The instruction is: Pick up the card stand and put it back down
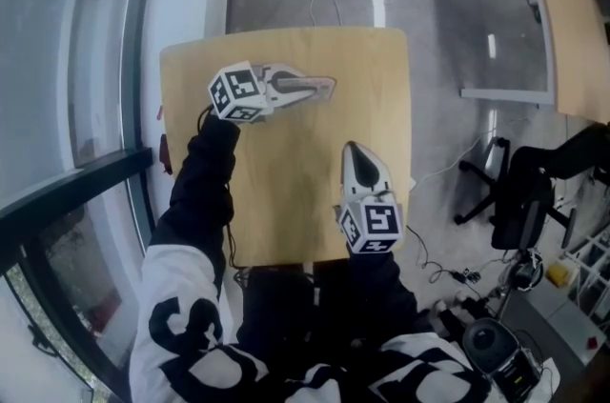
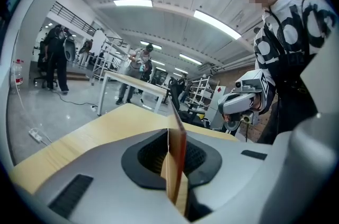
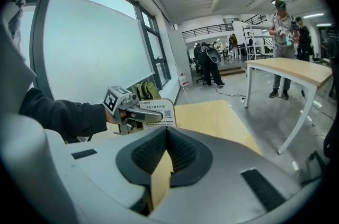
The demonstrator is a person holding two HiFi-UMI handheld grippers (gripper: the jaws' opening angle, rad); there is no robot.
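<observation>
The card stand (image 1: pixel 327 85) is a thin upright card with small print and a QR code. My left gripper (image 1: pixel 307 90) is shut on it over the far left part of the wooden table (image 1: pixel 286 201). In the left gripper view the card stand (image 2: pixel 180 135) shows edge-on, pinched between the black pads. The right gripper view shows its printed face (image 3: pixel 160 113) in the left gripper (image 3: pixel 151 117); its foot is hidden, so I cannot tell whether it touches the table. My right gripper (image 1: pixel 355 153) is shut on nothing, nearer the front right.
The table's right edge (image 1: pixel 408 125) drops to grey floor with cables. A black office chair (image 1: pixel 519 191) and another table (image 1: pixel 562 20) stand to the right. A window wall (image 1: pixel 105 58) runs along the left. People stand far off in the room.
</observation>
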